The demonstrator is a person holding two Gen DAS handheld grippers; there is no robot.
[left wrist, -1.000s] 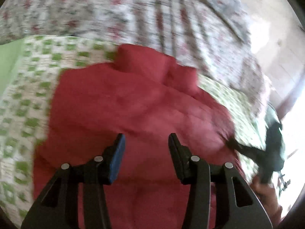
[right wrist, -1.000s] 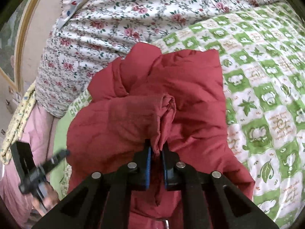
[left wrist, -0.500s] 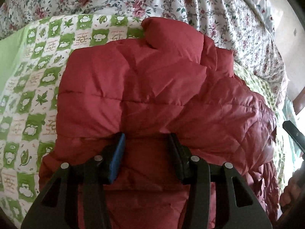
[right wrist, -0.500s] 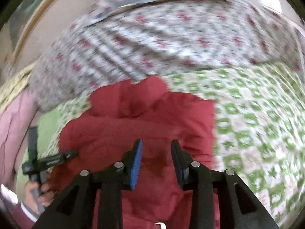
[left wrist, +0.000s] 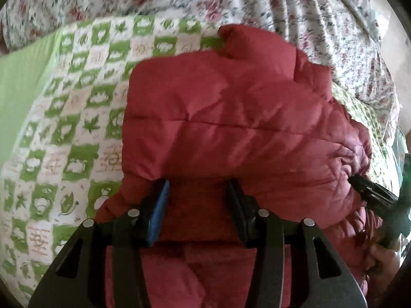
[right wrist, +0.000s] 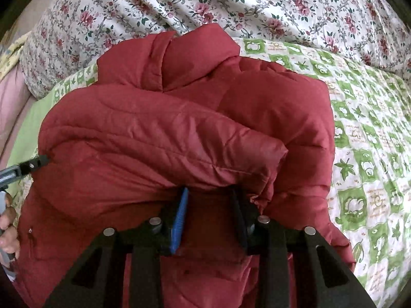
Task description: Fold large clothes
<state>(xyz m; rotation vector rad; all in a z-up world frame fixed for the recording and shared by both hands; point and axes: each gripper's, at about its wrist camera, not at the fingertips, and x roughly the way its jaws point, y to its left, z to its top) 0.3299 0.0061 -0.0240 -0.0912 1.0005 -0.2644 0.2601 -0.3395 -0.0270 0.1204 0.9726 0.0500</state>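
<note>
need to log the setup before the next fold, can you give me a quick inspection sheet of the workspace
surface: green and white patterned quilt spread on a bed.
job's things: red puffer jacket lying on the quilt, sleeves folded in over the body, collar end toward the floral bedding.
clutter: nothing seen.
grippers: left claw open, tips at the edge of a jacket fold; right claw open, tips tucked under a folded sleeve, gripping nothing.
cables: nothing seen.
surroundings: floral duvet bunched behind the quilt; plain green sheet at the quilt's side.
</note>
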